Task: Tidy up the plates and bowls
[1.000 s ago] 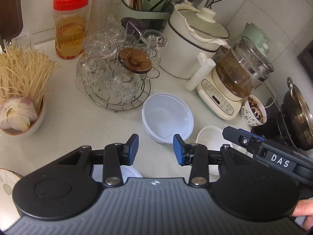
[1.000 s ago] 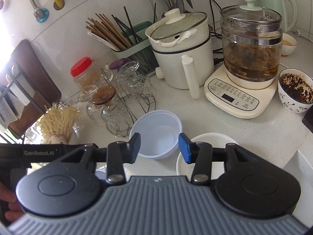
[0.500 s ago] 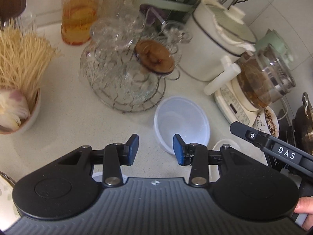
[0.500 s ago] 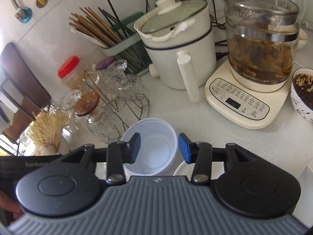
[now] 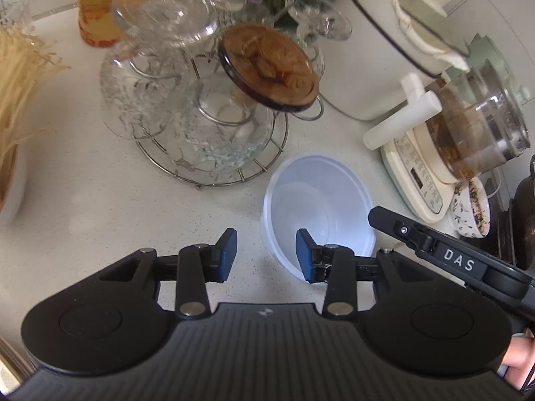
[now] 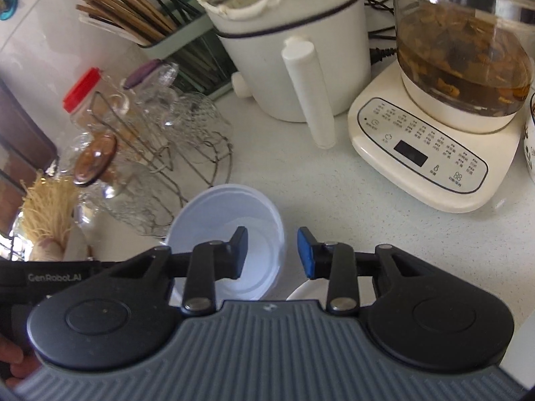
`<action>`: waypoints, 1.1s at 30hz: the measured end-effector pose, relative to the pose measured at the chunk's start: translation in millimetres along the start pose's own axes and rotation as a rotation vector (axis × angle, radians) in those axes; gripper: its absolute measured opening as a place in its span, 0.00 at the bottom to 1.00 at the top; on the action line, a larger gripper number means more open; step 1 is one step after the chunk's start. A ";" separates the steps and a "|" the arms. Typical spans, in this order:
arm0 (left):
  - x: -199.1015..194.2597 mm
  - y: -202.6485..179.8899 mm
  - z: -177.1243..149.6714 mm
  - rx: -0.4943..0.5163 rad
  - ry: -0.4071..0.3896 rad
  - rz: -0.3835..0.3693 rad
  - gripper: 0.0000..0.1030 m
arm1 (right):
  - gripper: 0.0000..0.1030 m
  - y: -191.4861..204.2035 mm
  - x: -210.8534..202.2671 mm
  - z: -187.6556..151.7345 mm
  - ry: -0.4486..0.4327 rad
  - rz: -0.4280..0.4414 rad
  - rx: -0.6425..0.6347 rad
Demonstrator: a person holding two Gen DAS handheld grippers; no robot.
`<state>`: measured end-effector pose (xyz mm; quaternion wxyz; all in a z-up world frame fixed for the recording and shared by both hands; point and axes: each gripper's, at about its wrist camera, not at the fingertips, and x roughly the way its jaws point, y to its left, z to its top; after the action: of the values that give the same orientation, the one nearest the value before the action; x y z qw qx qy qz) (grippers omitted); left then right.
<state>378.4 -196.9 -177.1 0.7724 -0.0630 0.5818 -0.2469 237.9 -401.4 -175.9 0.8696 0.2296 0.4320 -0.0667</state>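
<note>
A translucent white plastic bowl (image 5: 321, 200) stands upright on the pale counter, just in front of the glass rack. My left gripper (image 5: 267, 255) is open and straddles the bowl's left rim, its right finger inside and its left finger outside. My right gripper (image 6: 272, 252) straddles the opposite rim of the bowl (image 6: 220, 220), with its left finger inside. Its jaws are closing, but the pads stand clear of the wall. A white plate (image 6: 302, 292) peeks out under the right gripper. Most of the plate is hidden.
A wire rack of upturned glasses (image 5: 207, 127) stands right behind the bowl. A white cooker (image 6: 287, 50) and a glass kettle on a cream base (image 6: 434, 153) lie to the right. A patterned bowl with dark contents (image 5: 471, 210) is far right, a noodle bowl (image 5: 13, 77) far left.
Both grippers have come down and forward onto the plastic bowl, which now fills the space at their fingertips. The right gripper's jaws stand slightly narrower than before.
</note>
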 end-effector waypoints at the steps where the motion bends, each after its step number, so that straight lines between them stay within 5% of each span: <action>1: 4.1 -0.2 0.9 -0.004 0.011 0.001 0.43 | 0.35 -1.4 3.5 0.4 0.008 -0.002 0.004; 19: 27.2 7.4 14.6 -0.049 0.038 0.017 0.37 | 0.22 -13.8 29.6 8.2 0.079 -0.004 0.081; 27: 26.8 7.0 11.5 -0.046 0.033 -0.002 0.16 | 0.13 -6.9 32.7 6.8 0.093 0.024 0.066; 33: 18.0 13.7 8.5 -0.067 0.020 -0.024 0.11 | 0.09 -0.8 28.6 0.6 0.096 0.046 0.053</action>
<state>394.1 -194.8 -195.4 0.7610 -0.0934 0.5967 -0.2369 255.7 -400.0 -198.3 0.8428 0.2653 0.4660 -0.0470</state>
